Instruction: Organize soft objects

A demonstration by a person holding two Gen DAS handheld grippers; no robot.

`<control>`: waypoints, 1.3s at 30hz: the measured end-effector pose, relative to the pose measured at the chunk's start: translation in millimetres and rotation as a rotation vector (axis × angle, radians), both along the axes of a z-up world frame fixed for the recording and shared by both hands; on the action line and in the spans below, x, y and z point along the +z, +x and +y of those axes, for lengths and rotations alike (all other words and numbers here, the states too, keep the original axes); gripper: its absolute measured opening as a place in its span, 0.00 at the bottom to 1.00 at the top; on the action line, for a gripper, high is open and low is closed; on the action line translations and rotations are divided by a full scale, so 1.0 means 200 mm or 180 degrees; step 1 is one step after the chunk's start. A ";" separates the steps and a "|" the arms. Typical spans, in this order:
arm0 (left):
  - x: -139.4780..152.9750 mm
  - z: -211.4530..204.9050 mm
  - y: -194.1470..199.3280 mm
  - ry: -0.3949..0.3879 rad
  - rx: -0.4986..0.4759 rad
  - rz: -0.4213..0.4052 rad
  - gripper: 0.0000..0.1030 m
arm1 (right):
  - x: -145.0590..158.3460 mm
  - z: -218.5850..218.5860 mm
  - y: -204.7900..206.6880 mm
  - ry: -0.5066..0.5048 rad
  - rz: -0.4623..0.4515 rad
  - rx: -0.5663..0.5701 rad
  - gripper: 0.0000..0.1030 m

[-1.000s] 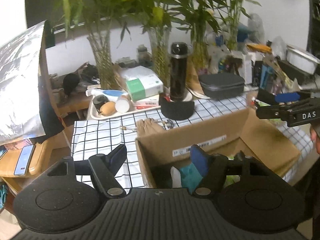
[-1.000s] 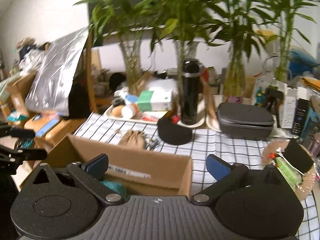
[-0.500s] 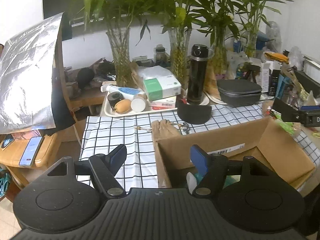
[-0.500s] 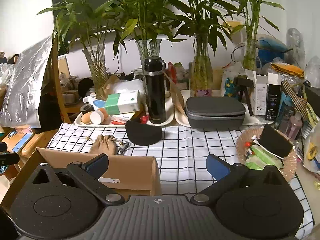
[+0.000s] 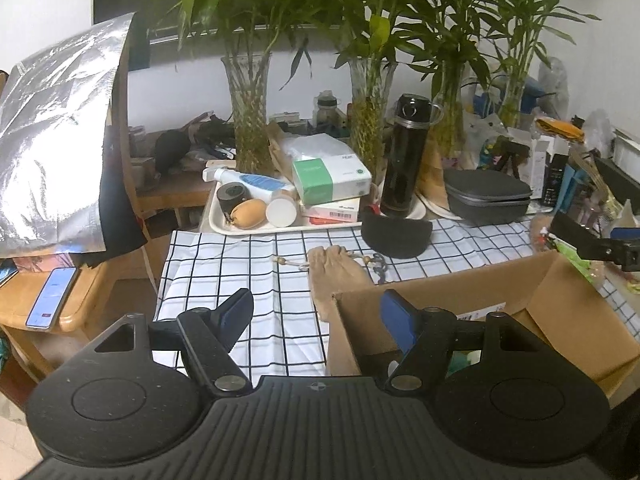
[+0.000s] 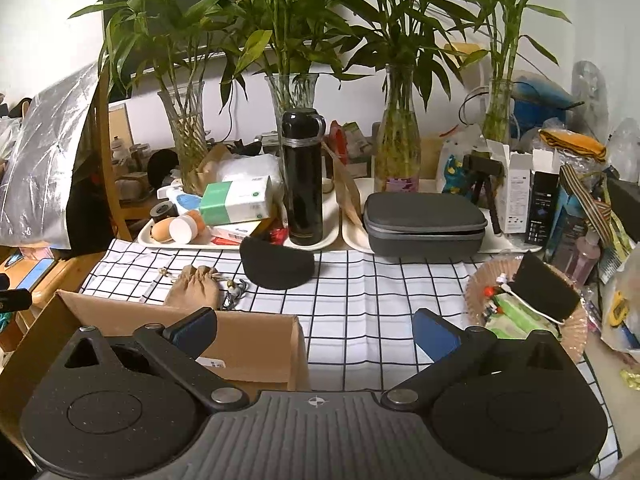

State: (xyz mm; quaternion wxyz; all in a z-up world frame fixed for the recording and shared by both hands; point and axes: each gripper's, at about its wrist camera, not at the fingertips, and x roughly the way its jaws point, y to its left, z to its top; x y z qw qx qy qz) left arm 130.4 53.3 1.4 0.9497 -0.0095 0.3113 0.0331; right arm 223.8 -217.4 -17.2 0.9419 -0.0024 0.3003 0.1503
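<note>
- Our left gripper (image 5: 316, 316) hangs released, its 2 fingers spread, one over the checked cloth (image 5: 240, 264), the other over the cardboard box (image 5: 560, 308).
- Our right gripper (image 6: 316, 330) is also released and empty.
- The tan drawstring pouch (image 6: 194, 288) lies on the cloth against the box's far wall (keys just beside it).
- The black soft case (image 6: 276, 262) sits near the thermos (image 6: 302, 178).

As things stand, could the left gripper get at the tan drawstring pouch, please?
Probably yes: the left gripper is open, the tan drawstring pouch lies just ahead on the checked cloth, though the cardboard box wall covers its near end.
</note>
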 end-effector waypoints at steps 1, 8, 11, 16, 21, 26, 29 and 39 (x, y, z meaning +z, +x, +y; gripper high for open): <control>0.00 0.01 0.01 -0.0009 -0.0014 -0.0006 0.68 | 0.00 -0.01 0.01 -0.0003 -0.0002 -0.0002 1.00; -0.02 0.04 0.08 -0.0060 -0.0086 -0.0004 0.68 | -0.02 -0.04 0.08 -0.0023 0.0018 -0.0064 1.00; -0.04 0.06 0.11 -0.0072 -0.0082 0.0000 0.68 | -0.02 -0.04 0.10 -0.0024 0.0020 -0.0077 1.00; -0.05 0.07 0.16 -0.0020 -0.0086 -0.0003 0.68 | -0.02 -0.04 0.14 -0.0047 -0.0006 -0.0050 1.00; -0.08 0.08 0.21 -0.0036 -0.0093 0.0002 0.68 | -0.03 -0.03 0.20 -0.0043 -0.0028 -0.0014 1.00; -0.12 0.10 0.28 -0.0027 -0.0120 0.0006 0.68 | -0.04 -0.02 0.25 -0.0058 -0.0050 0.0024 1.00; -0.15 0.10 0.31 0.0028 -0.0132 -0.0001 0.68 | -0.04 -0.02 0.29 -0.0056 -0.0072 0.0033 1.00; -0.22 0.14 0.46 -0.0002 -0.0157 0.0075 0.68 | -0.07 -0.03 0.39 -0.0103 -0.0050 0.0027 1.00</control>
